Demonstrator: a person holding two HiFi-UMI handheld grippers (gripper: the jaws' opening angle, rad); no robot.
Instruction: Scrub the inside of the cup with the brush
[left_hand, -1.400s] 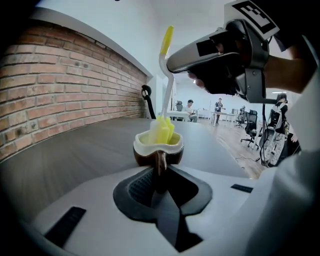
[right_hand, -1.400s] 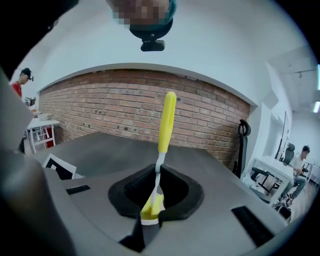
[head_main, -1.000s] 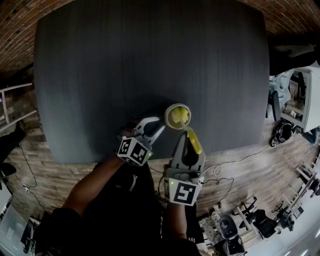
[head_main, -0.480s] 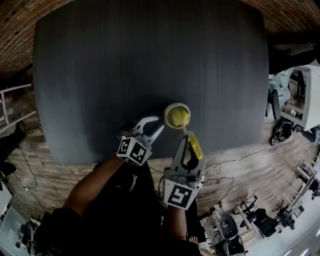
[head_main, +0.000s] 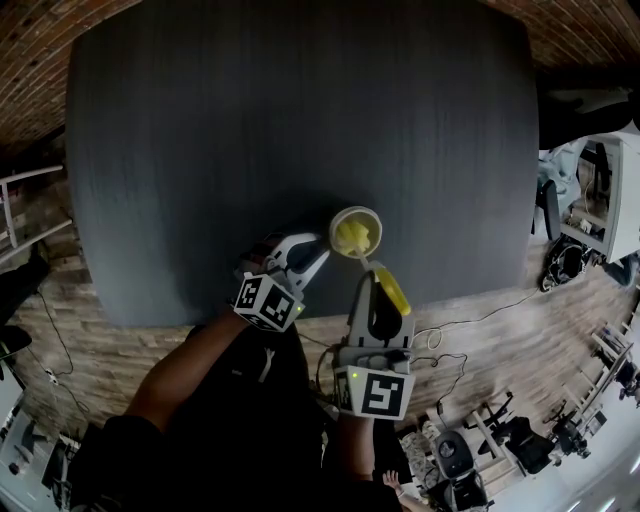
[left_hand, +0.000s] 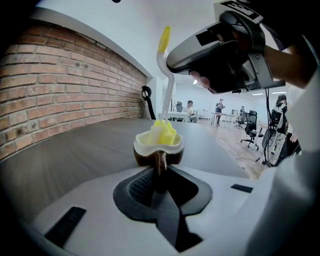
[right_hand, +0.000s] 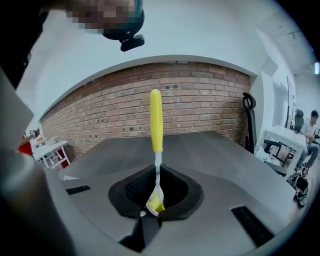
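Note:
A small brown cup (head_main: 355, 232) with a cream inside stands near the front edge of the dark table (head_main: 250, 130). My left gripper (head_main: 318, 252) is shut on the cup's handle (left_hand: 160, 161), which sits pinched between its jaws. The brush's yellow sponge head (left_hand: 164, 132) fills the cup (left_hand: 159, 149). Its thin white shaft rises to the right gripper (left_hand: 220, 50) above. In the head view the right gripper (head_main: 380, 278) is shut on the brush (head_main: 388, 288), just right of and nearer than the cup. The right gripper view shows the yellow handle (right_hand: 156, 120) standing up from the jaws, and the cup is hidden there.
The table's front edge (head_main: 300, 318) runs just under both grippers. A brick wall (left_hand: 65, 95) lies beyond the table's left side. Office chairs (left_hand: 250, 131) and cables stand on the wooden floor to the right.
The right gripper has tilted slightly and its marker cube has shifted, moving the sponge head a little inside the cup. The left gripper and the cup have stayed put.

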